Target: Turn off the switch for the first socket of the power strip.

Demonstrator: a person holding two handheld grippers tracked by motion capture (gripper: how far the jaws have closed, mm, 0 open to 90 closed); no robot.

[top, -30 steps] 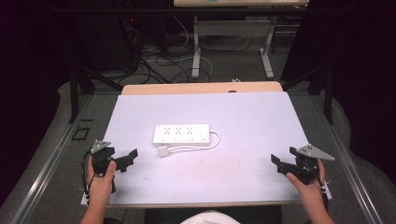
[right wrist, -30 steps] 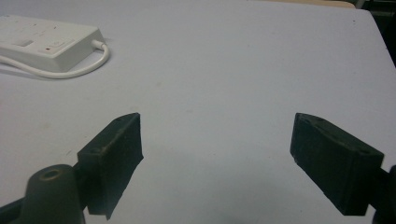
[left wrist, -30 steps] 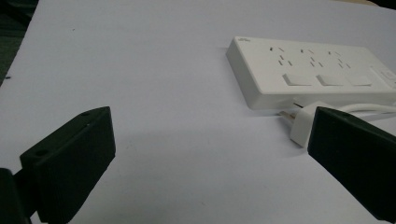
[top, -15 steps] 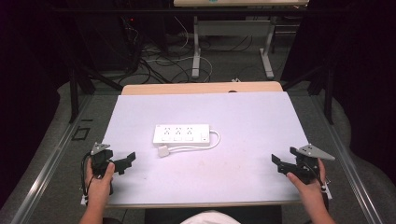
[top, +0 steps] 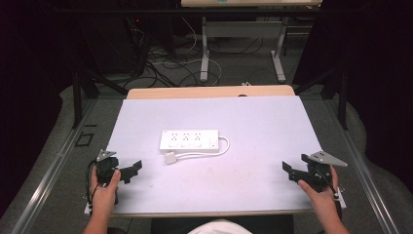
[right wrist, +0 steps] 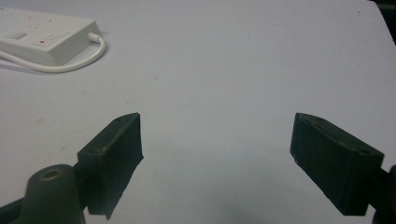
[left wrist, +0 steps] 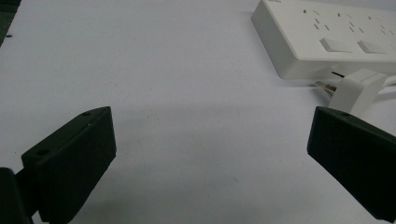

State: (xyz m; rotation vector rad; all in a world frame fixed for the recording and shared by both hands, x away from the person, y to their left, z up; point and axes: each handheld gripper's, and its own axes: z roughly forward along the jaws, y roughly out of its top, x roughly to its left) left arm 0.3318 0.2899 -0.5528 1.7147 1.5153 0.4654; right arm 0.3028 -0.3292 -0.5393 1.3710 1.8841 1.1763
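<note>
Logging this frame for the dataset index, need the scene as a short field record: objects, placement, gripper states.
surface: white table
main object: white power strip, lying flat near the table's middle
plug: white plug lying unplugged in front of the strip's left end
cable: white cable looping from the strip's right end round to the plug
left gripper: open, holding nothing, near left front edge
right gripper: open, holding nothing, near right front edge
contact: neither gripper touches the strip
</note>
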